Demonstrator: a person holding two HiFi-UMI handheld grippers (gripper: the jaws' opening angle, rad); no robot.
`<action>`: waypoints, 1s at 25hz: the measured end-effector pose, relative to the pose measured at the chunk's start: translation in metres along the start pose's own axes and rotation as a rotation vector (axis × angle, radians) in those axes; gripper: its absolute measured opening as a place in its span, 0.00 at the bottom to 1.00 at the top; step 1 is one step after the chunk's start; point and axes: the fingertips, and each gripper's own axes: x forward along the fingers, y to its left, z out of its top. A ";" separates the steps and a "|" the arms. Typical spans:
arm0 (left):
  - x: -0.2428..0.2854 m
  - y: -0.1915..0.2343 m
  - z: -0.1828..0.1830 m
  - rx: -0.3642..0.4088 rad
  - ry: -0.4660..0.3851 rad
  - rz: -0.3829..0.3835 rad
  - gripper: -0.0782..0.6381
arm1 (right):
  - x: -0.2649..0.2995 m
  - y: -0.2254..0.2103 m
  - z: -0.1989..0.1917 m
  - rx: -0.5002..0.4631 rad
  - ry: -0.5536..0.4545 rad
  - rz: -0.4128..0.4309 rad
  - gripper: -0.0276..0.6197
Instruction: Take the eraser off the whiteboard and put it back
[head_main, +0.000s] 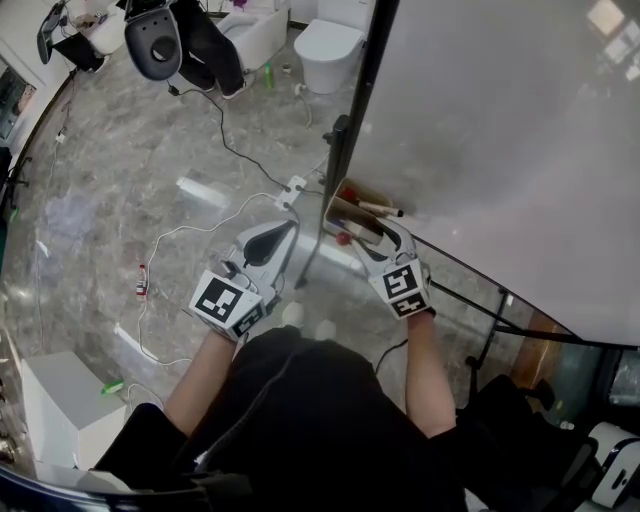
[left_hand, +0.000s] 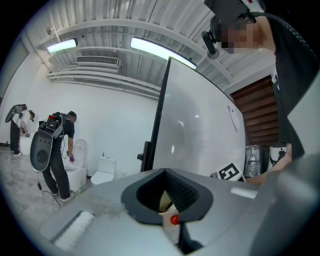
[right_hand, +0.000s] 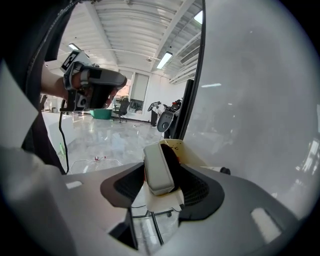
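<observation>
The whiteboard stands on a black frame, with a cream tray at its lower left corner. A white marker lies in that tray. In the right gripper view the eraser, grey-backed with black felt, stands tilted between the pads just above the tray. My right gripper is shut on it, grey back against one pad and felt against the other. In the head view this gripper reaches into the tray. My left gripper hangs left of the board's post, fingertips together and holding nothing, its tips aimed level at the tray's end.
The board's black post stands between the two grippers. Cables and a white power strip lie on the grey marble floor. A white toilet and two people are at the far side. A white box sits at the left.
</observation>
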 end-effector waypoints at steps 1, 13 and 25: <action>-0.001 0.001 0.000 0.000 0.002 0.002 0.11 | 0.000 0.000 0.000 -0.002 0.002 -0.001 0.37; -0.001 -0.002 0.004 -0.002 -0.014 -0.023 0.11 | -0.016 -0.001 0.020 0.023 -0.062 -0.024 0.34; 0.002 -0.018 0.005 -0.002 -0.051 -0.101 0.11 | -0.058 -0.004 0.043 0.097 -0.167 -0.105 0.34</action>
